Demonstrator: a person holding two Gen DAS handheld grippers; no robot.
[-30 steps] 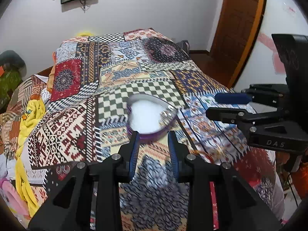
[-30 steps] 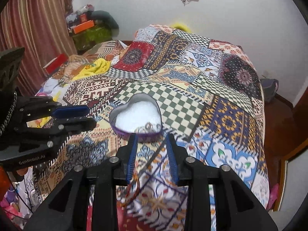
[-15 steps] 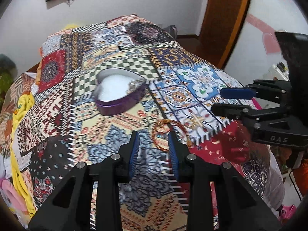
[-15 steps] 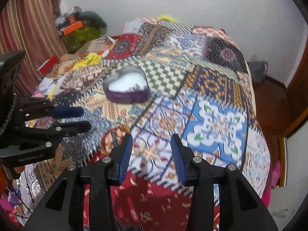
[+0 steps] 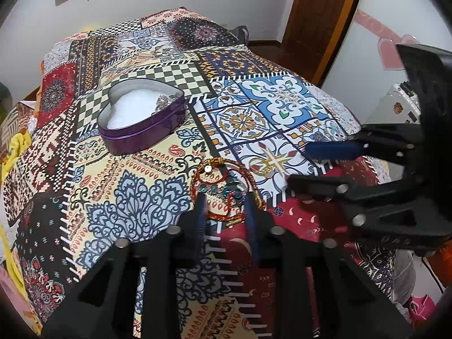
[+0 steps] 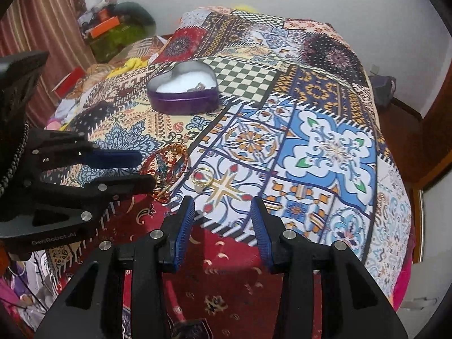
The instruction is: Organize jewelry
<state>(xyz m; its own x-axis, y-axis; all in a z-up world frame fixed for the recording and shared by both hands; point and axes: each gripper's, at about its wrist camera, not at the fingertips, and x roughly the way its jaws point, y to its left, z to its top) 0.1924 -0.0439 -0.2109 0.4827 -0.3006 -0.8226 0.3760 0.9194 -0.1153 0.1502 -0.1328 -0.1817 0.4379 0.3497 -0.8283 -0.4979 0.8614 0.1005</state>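
Note:
A purple heart-shaped tin (image 5: 142, 118) with white lining lies open on the patchwork bedspread; a small silvery piece (image 5: 163, 100) rests inside it. The tin also shows in the right wrist view (image 6: 185, 90). A pile of red and gold bangles (image 5: 223, 186) lies nearer the bed's front, seen too in the right wrist view (image 6: 168, 166). A thin gold ring-like piece (image 6: 202, 179) lies beside them. My left gripper (image 5: 224, 197) is open, its fingertips either side of the bangle pile. My right gripper (image 6: 221, 206) is open and empty, just short of the gold piece.
The bedspread (image 5: 268, 107) covers the whole bed. A yellow cloth (image 6: 132, 63) and clutter lie at the bed's left. A wooden door (image 5: 319, 14) stands at the far right. A dark bag (image 6: 382, 86) sits on the floor beyond the bed.
Both grippers have drawn back from the tin toward the bed's front. The left gripper now straddles the bangles. The right gripper's jaws have opened wider.

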